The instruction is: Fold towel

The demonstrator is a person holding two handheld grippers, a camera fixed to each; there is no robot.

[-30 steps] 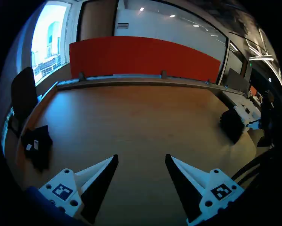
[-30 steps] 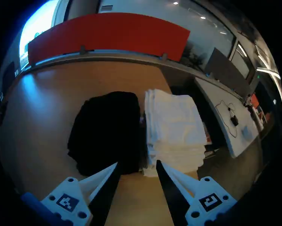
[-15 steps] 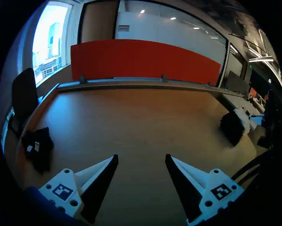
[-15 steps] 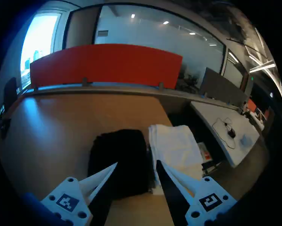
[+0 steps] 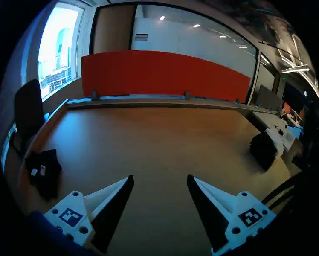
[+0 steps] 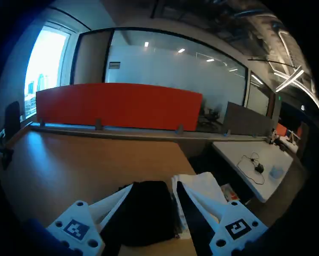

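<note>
**While both grippers hang spread, the towels sit stacked at the desk's edge**

In the right gripper view, the right gripper has its fingers apart and grasps nothing. Seen between the fingers at the bottom centre of the frame is the black towel stack. The white towel stack lies just beside it on the right. Both rest on the wooden desk, near its right-hand edge. A red partition runs across the middle of the frame, and a white side table with a cable sits at the lower right.

In the left gripper view, the left gripper is likewise released, above bare wood at the bottom centre. The two stacks appear small at the right of the frame. A dark bundle with white tags lies at the lower left.
</note>
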